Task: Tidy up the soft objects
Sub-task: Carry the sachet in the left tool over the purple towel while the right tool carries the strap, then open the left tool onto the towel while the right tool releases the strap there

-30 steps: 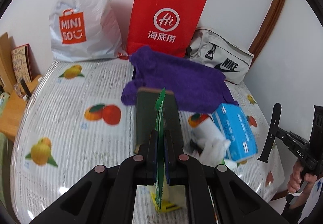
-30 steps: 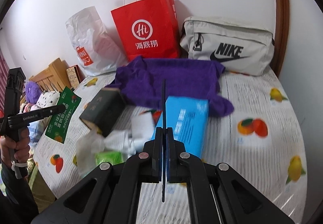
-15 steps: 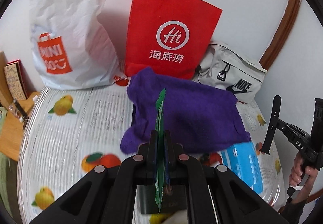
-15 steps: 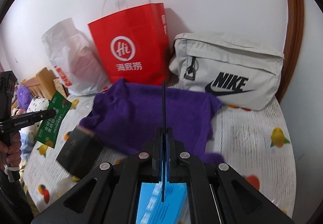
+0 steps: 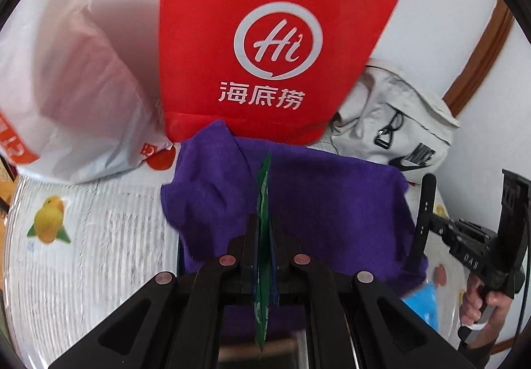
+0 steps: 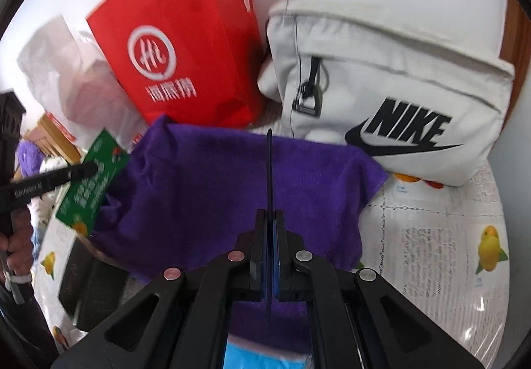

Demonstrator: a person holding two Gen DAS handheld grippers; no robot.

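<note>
Purple terry, the towel (image 5: 298, 203) lies rumpled on the fruit-print sheet (image 5: 99, 236), and everything else is best placed from it. Behind it, against the wall, stand a red bag (image 5: 272, 46) and a grey Nike pouch (image 6: 398, 96); to the red bag's left slumps a white plastic bag (image 5: 73, 76). At the towel's near edge sit a dark box (image 6: 89, 289) and a blue pack (image 6: 262, 355), both partly hidden.

The left gripper (image 5: 264, 256) is clamped on a flat green packet (image 5: 264, 236), seen edge-on there and face-on over the towel's left edge in the right wrist view. The right gripper (image 6: 270, 256) has its jaws pressed together on a thin dark strip (image 6: 269, 176); what that strip is I cannot tell, the frame being smeared.

Risks, as I judge them: both grippers are full and closed, so neither can take the towel without first letting go. A pinch at one corner would let the cloth drag and sweep the box or pack off the bed. The packet, held by a narrow margin, could slip or crease. The red bag is light and upright; a nudge from behind the towel would tip it.
</note>
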